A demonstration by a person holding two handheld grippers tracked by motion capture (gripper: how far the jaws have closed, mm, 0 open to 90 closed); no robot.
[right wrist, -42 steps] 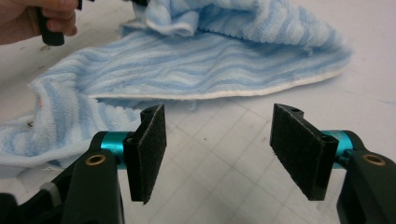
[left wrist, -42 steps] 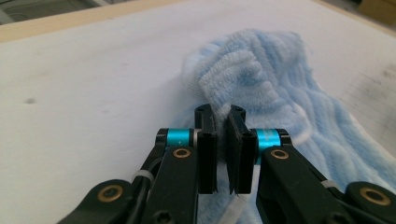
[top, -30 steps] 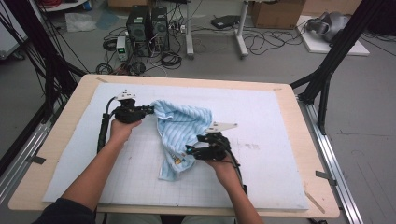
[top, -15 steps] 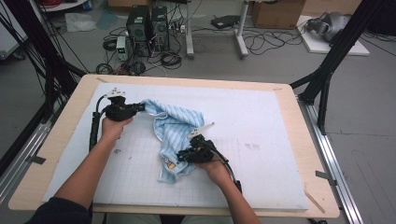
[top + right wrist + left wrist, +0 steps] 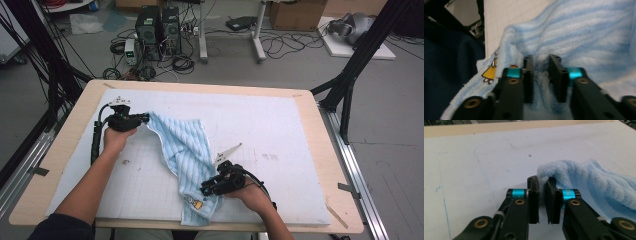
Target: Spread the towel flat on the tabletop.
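Towel (image 5: pixel 182 150), fluffy striped blue terry

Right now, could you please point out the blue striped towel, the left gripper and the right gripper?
blue striped towel (image 5: pixel 182 150): high view, middle of the striped cloth.
left gripper (image 5: pixel 145 118): high view, between its fingertips.
right gripper (image 5: pixel 205 190): high view, between its fingertips.

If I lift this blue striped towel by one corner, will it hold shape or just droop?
Likely droop: the towel already lies bunched in soft folds between the left gripper and right gripper. Its fluffy pile looks grippy, not slippery. One end hangs over the table edge, so it may slide off.
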